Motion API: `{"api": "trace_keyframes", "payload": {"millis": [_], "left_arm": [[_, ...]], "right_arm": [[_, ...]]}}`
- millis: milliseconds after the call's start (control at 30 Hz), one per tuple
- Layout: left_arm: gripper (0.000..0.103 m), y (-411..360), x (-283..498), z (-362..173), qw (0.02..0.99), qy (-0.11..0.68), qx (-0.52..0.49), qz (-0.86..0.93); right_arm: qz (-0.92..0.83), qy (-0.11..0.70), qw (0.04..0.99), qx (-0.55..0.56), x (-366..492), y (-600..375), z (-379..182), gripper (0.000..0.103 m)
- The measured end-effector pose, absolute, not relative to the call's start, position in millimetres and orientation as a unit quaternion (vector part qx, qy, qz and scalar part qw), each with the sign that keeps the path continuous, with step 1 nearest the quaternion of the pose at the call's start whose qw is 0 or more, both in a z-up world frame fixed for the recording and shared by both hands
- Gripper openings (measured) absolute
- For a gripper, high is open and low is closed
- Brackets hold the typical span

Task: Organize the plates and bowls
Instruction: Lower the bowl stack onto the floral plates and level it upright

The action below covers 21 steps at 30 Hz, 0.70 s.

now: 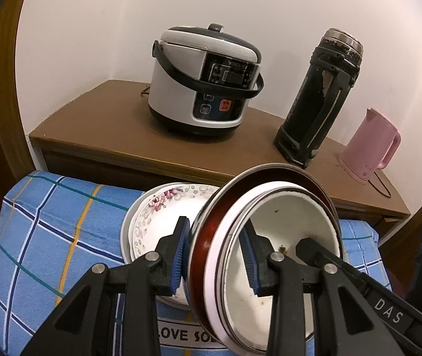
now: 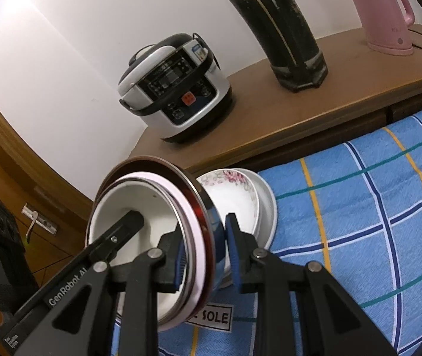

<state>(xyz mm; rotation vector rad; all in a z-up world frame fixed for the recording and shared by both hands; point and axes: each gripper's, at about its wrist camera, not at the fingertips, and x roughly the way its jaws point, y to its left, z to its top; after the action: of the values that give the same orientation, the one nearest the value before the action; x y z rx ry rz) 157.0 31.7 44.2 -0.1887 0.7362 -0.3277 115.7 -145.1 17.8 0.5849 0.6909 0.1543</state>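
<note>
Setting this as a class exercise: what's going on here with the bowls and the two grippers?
A person is working two hand-held grippers on one stack of nested bowls, tipped on its side above a blue checked cloth. The left gripper and the right gripper each clamp the rim. Just behind lies a flowered plate on the cloth. On the wooden cabinet beyond stand a rice cooker, a dark flask and a pink kettle, untouched.

blue plaid cloth [image 1: 62, 231] with a floral plate [image 1: 157, 222] sitting on a white plate [image 2: 268, 207], brown desk [image 1: 115, 124] behind holding a rice cooker [image 1: 205, 80], black thermos [image 1: 317, 98], pink kettle [image 1: 368, 145]
</note>
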Motion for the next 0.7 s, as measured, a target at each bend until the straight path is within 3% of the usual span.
{"api": "trace_keyframes", "payload": {"millis": [700], "left_arm": [[0.037,41.8,190.5,23.8,0.898,0.394,-0.120,-0.156]], "right_arm": [[0.069,0.352,0.897,0.259,144.4,-139.7,7.4,0.026]]}}
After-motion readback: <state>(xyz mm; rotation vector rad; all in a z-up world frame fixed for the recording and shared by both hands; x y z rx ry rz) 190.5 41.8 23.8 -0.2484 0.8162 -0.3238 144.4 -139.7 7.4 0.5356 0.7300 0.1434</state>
